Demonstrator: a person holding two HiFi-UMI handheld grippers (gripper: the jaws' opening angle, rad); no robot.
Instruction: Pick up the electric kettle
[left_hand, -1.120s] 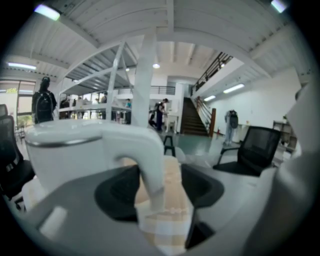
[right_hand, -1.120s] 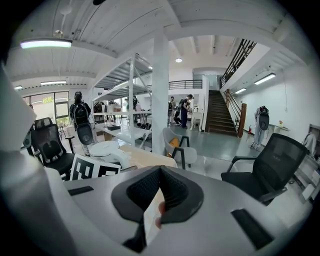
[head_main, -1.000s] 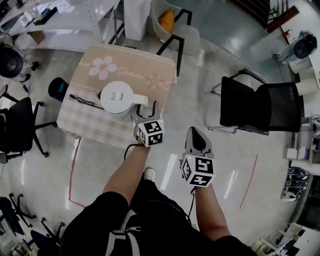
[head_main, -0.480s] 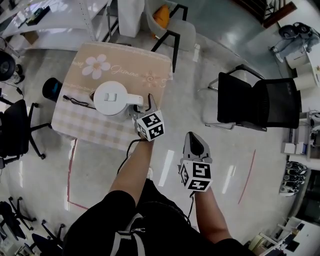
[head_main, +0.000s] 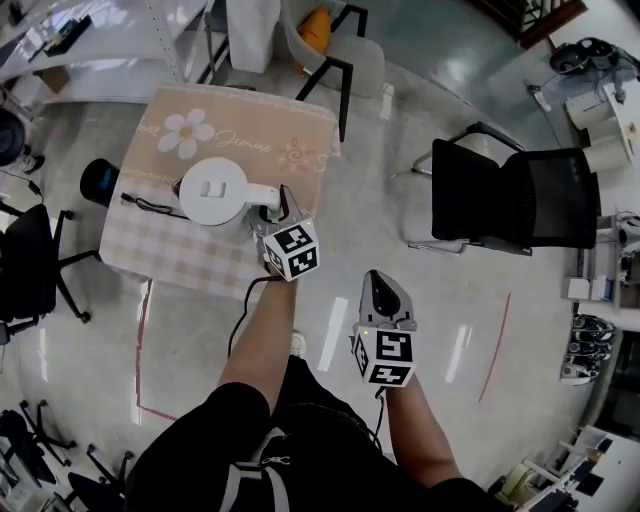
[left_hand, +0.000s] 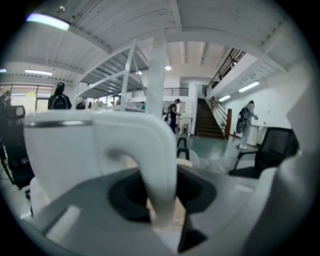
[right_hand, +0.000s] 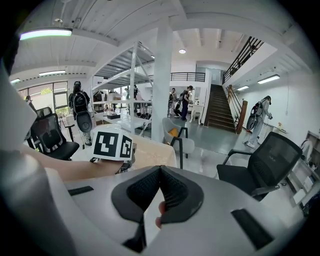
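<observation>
The white electric kettle (head_main: 212, 190) stands on a small table with a beige checked and flowered cloth (head_main: 190, 255). Its handle (head_main: 268, 198) points toward me. My left gripper (head_main: 275, 208) reaches over the table's near edge, and its jaws are closing on the handle. In the left gripper view the white handle (left_hand: 157, 155) fills the gap between the dark pads (left_hand: 127, 195), with the kettle body (left_hand: 65, 145) just behind it. My right gripper (head_main: 383, 290) hangs over the floor to the right of the table, shut and with nothing in it (right_hand: 160, 187).
A black cable (head_main: 150, 203) runs across the cloth to the kettle's left. A black office chair (head_main: 510, 195) stands to the right, a grey chair (head_main: 350, 50) behind the table, another black chair (head_main: 25, 260) and a dark round bin (head_main: 98, 180) to the left.
The left gripper's jaws have come in round the kettle's handle. The right gripper has sunk a little over the floor.
</observation>
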